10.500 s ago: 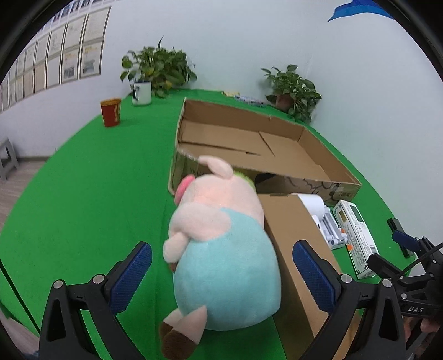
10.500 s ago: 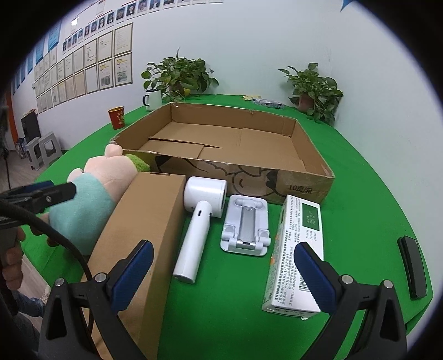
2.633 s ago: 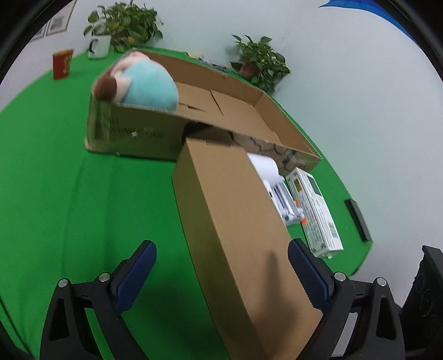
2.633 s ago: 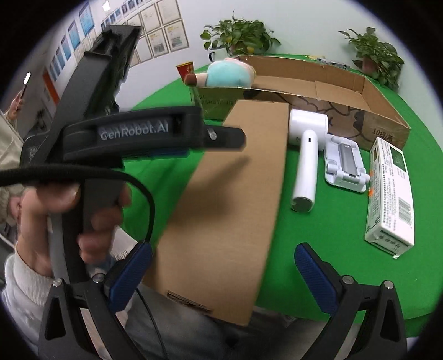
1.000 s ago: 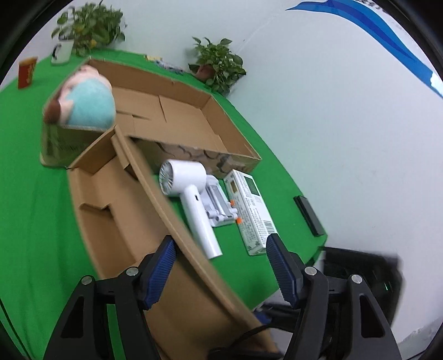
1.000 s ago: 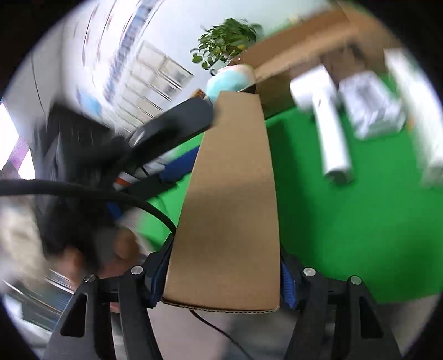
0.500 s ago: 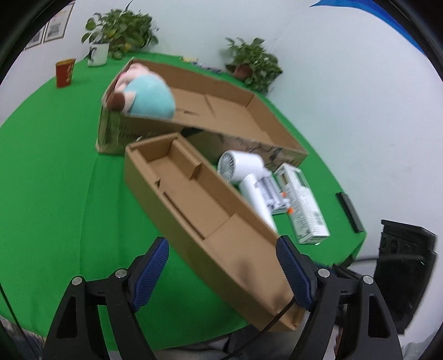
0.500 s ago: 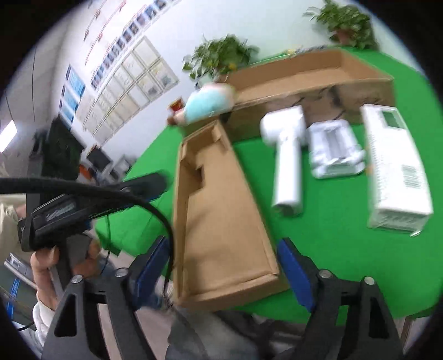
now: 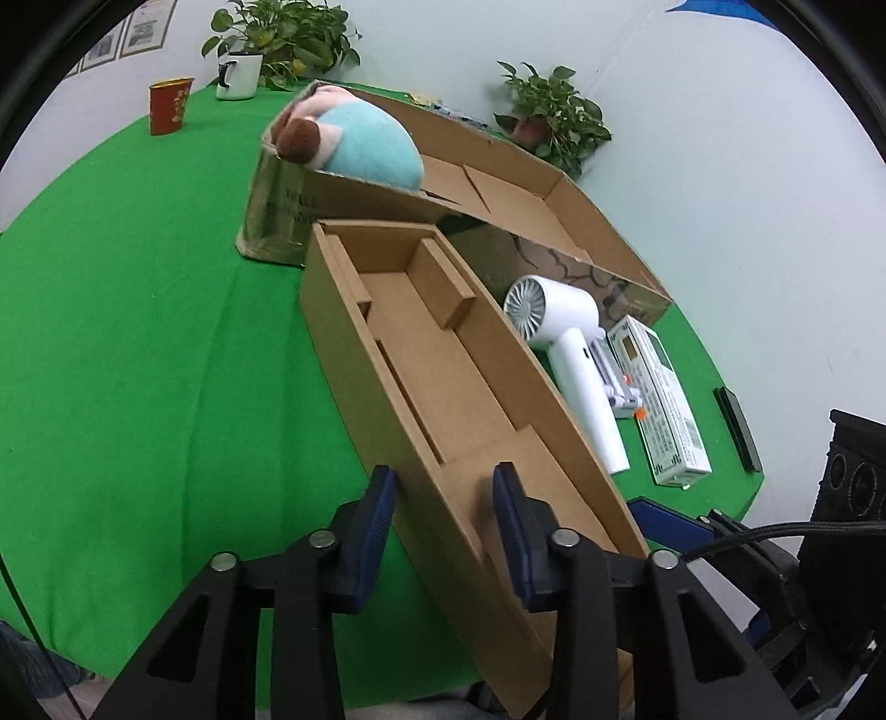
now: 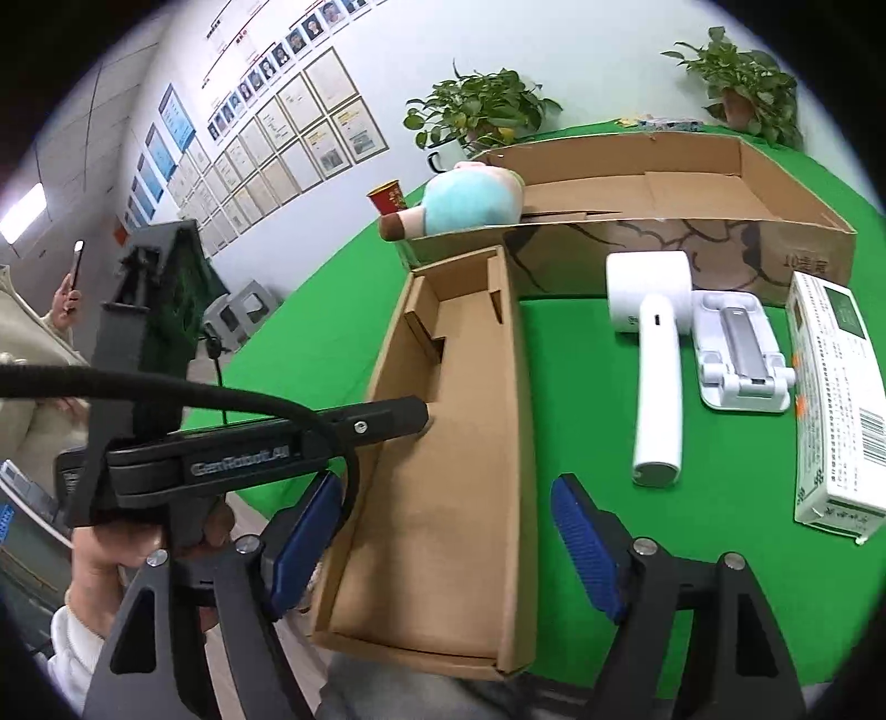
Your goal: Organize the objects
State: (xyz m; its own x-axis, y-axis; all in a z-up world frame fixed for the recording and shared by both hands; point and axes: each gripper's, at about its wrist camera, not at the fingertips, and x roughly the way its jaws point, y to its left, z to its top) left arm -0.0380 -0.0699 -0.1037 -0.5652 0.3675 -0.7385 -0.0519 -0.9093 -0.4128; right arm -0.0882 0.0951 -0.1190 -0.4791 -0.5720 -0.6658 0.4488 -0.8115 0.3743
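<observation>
A long narrow cardboard box (image 9: 437, 354) lies open side up on the green table, with cardboard inserts inside; it also shows in the right wrist view (image 10: 448, 443). My left gripper (image 9: 446, 515) is shut on the box's left wall near its near end. My right gripper (image 10: 443, 543) is open, its fingers on either side of the box's near end. A white hair dryer (image 9: 565, 354) (image 10: 653, 360), a white stand (image 10: 736, 354) and a white-green carton (image 9: 662, 387) (image 10: 836, 399) lie right of the box. A plush pig (image 9: 343, 138) (image 10: 465, 205) sits in the big cardboard tray (image 9: 554, 205) (image 10: 764, 166).
A red cup (image 9: 169, 105) and a potted plant with a mug (image 9: 260, 44) stand at the far left; another plant (image 9: 548, 116) stands at the back. A black flat object (image 9: 733, 410) lies at the table's right edge. The table edge is close below me.
The narrow box was turned from closed side up to open side up and set down. My left gripper closed on its left wall; my right gripper let go and opened.
</observation>
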